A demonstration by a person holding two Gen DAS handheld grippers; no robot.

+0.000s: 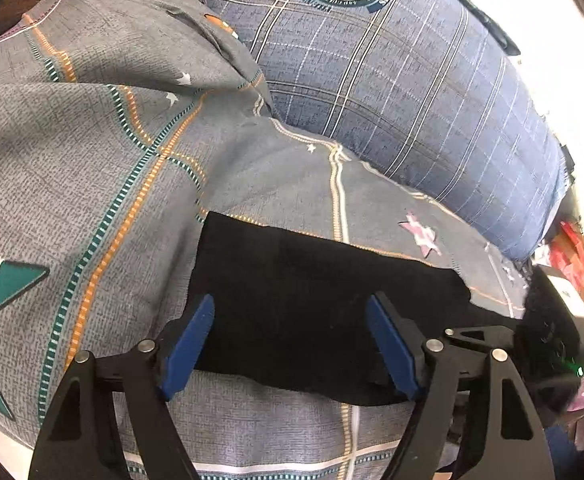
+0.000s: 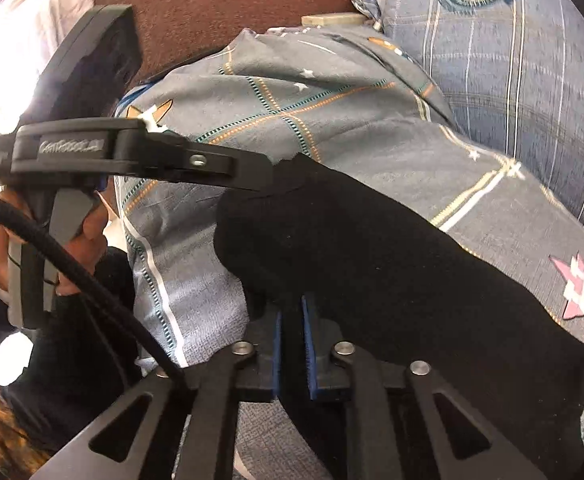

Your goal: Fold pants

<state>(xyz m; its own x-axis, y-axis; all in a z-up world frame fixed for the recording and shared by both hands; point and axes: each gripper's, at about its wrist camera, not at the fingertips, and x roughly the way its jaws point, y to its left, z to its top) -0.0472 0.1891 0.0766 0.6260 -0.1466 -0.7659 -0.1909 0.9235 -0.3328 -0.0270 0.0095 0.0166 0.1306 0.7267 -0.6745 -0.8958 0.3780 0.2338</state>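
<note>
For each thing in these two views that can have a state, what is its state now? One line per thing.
left gripper: open, jaws wide apart over the pants, holding nothing.
right gripper: shut on black fabric of the pants.
black pants: lying on the bed, partly folded, one end pinched.
grey bedsheet: spread out, wrinkled near the pillow.
blue plaid pillow: lying on the bed, beyond the pants.

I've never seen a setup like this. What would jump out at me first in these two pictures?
Probably the black pants, lying dark across a grey star-patterned bedsheet. Next, the blue-padded tools: the right hand-held gripper is clamped on the pants' near edge, while the left hand-held gripper hangs wide open over them. Behind lies a blue plaid pillow with a round crest.
</note>
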